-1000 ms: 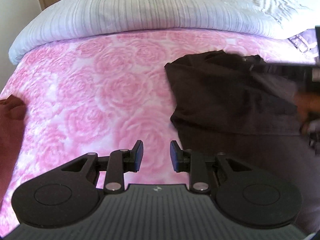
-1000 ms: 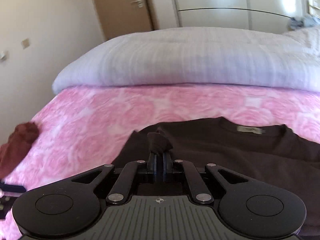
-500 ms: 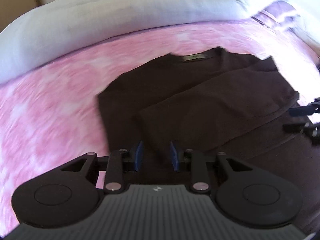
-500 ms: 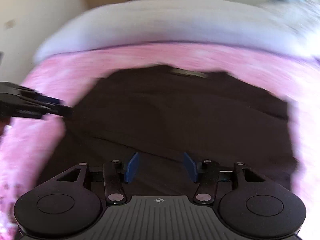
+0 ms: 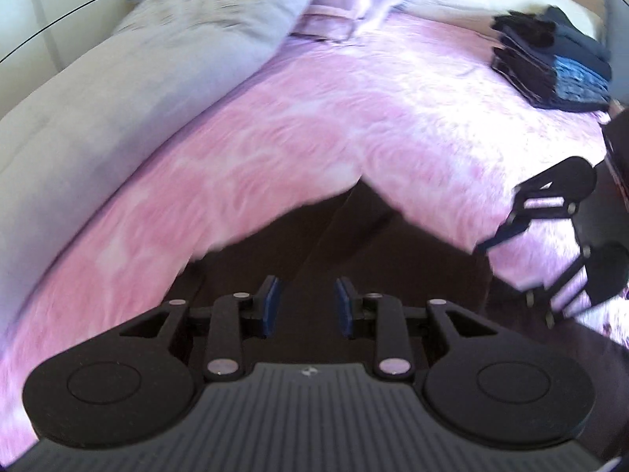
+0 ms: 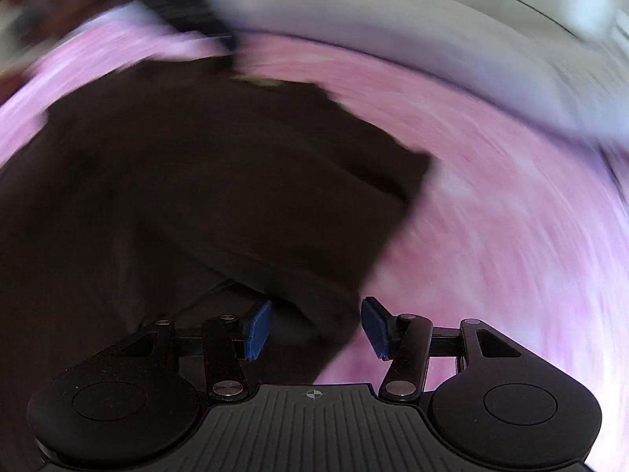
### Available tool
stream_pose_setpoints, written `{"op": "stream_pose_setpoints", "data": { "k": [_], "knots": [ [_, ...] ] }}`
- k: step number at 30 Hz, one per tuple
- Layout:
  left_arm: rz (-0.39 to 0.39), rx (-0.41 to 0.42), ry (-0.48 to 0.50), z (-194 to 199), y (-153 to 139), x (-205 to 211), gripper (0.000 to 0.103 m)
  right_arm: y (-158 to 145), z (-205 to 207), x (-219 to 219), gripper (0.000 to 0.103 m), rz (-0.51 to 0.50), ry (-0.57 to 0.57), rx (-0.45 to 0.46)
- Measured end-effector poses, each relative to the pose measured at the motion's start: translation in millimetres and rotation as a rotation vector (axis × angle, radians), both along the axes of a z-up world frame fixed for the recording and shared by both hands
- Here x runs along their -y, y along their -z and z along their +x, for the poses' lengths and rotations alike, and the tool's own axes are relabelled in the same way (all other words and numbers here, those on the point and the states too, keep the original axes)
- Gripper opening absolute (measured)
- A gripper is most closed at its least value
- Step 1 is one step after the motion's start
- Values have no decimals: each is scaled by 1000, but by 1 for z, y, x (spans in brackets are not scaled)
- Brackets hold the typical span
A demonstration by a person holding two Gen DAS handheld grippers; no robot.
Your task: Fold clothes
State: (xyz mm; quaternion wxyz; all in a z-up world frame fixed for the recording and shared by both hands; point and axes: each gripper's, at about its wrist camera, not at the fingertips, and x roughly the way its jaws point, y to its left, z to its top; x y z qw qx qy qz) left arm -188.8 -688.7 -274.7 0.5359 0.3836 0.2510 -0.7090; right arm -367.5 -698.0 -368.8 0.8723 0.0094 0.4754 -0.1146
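Pink rose-patterned bedspread (image 5: 275, 149) fills most of the left wrist view and sweeps, badly smeared, across the right of the right wrist view. Along its far left edge runs a long pale grey bolster (image 5: 129, 67), seen again as a blurred band in the right wrist view (image 6: 452, 31). Far right sits a neat stack of dark folded clothes (image 5: 550, 67). Crumpled lilac bedding (image 5: 338, 11) lies at the far middle.

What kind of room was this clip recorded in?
Most likely a bedroom. A bed with a pink rose-patterned bedspread fills both views, a pale duvet is bunched along its far side, and a stack of folded dark clothes sits on one corner.
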Motion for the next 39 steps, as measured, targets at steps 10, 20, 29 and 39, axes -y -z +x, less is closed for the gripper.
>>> {"op": "stream_pose_setpoints", "data": {
  "k": [10,20,29,39],
  "knots": [
    [222,-55,132,-54,53,114,29,-3,-29,16,8,101,15,21],
    [253,-88,28,-49,81,150,2,1,-45,-3,0,147,186,91],
    [182,-221,-152,0,54,137,22,-6,-62,-10,0,219,305,106],
    [189,-157,-348,56,33,-16,25,-7,-20,6,28,134,280,91]
  ]
}}
